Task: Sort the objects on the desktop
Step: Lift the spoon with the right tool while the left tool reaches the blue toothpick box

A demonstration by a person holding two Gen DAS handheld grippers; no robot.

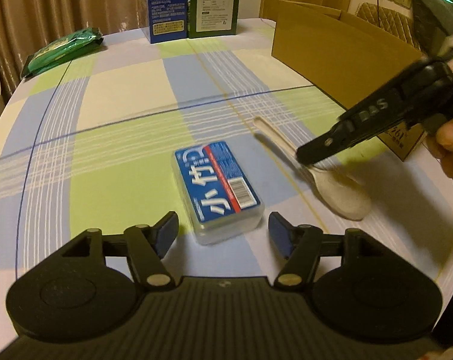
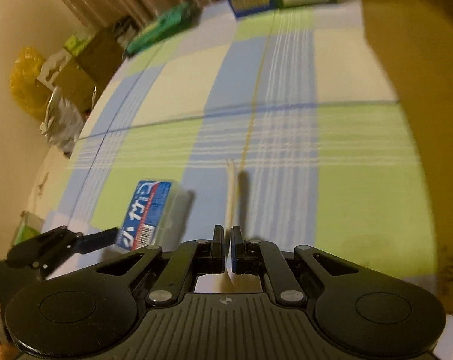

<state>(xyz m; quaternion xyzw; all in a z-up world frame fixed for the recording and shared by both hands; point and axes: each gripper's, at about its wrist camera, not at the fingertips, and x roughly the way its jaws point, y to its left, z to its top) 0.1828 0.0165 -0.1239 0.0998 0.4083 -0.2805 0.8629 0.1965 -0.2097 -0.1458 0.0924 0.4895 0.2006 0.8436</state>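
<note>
A clear plastic box with a blue label [image 1: 217, 192] lies flat on the checked tablecloth [image 1: 121, 96]. My left gripper [image 1: 223, 222] stands open just behind it, one fingertip on each side of its near end, neither pad touching it. To the right, my right gripper [image 1: 304, 156] is shut on a pale spoon [image 1: 343, 198] and holds it above the cloth. In the right wrist view the right gripper [image 2: 227, 234] pinches the spoon, whose handle [image 2: 230, 192] sticks forward. There the blue-labelled box [image 2: 148, 213] shows at the left, with a left finger [image 2: 97, 241] beside it.
An open cardboard box [image 1: 331, 48] stands at the right of the table, filling the right edge as a brown wall [image 2: 406, 90]. A blue carton [image 1: 168, 6] and a green carton [image 1: 216, 3] stand at the back. A green packet [image 1: 64, 49] lies at the far left corner.
</note>
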